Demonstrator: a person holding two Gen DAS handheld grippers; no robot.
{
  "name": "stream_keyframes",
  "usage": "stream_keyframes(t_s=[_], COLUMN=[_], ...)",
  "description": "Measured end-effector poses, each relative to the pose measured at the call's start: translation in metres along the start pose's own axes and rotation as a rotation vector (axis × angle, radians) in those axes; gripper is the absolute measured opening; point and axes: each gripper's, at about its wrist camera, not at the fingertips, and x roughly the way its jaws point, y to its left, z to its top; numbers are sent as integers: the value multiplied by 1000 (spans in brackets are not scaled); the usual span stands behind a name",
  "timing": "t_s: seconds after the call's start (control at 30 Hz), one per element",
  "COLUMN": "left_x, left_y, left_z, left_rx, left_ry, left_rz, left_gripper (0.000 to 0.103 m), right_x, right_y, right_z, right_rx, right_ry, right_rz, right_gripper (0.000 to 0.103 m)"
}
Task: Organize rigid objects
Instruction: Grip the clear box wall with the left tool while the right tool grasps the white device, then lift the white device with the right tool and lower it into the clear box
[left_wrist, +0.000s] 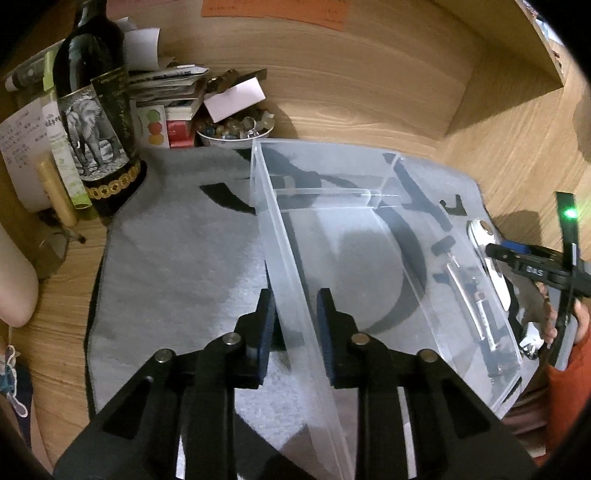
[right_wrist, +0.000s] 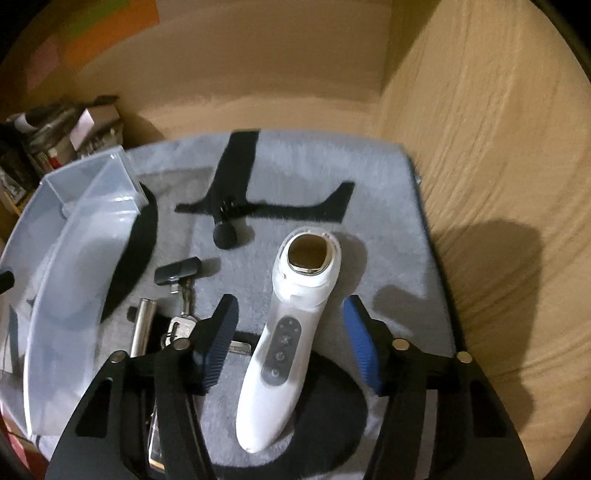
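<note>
The left hand-held gripper (left_wrist: 295, 317) was closed on the near wall of the clear plastic bin (left_wrist: 332, 236), one blue pad on each side of the wall. The bin rested on a grey mat (left_wrist: 177, 258) with black markings, which lay on the wooden worktop (left_wrist: 369, 92). The bin interior appeared to hold no items; shapes seen through its far wall lay outside it on the mat.

The right hand-held gripper (right_wrist: 291, 343) stood wide open, its pads on either side of the white handheld device (right_wrist: 284, 339) without touching it. The device lay flat on the mat (right_wrist: 332, 166), its round metal head pointing away from the camera and its grey button panel facing up.

Left of the device, between it and the bin (right_wrist: 74, 277), lay a metal cylinder (right_wrist: 142, 325), a set of keys with a dark fob (right_wrist: 177, 271) and a small black round-ended object (right_wrist: 227, 232). All were apart from the bin wall.

At the rear left corner of the worktop stood a dark bottle with an elephant label (left_wrist: 92, 122), a stack of papers and boxes (left_wrist: 170, 96) and a bowl of glass beads (left_wrist: 236, 127)
</note>
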Motion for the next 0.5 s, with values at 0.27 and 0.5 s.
stream_keyframes(t_s=[0.27, 0.5], left_x=[2, 1], left_y=[-3, -2], left_z=[-1, -1], left_rx=[26, 26], left_ry=[-16, -20], left_rz=[-1, -2], left_gripper=[17, 17], right_x=[27, 28], right_y=[-1, 6], right_z=[10, 9], right_rx=[1, -21], right_ry=[111, 85], right_rz=[-10, -16], right_gripper=[40, 34])
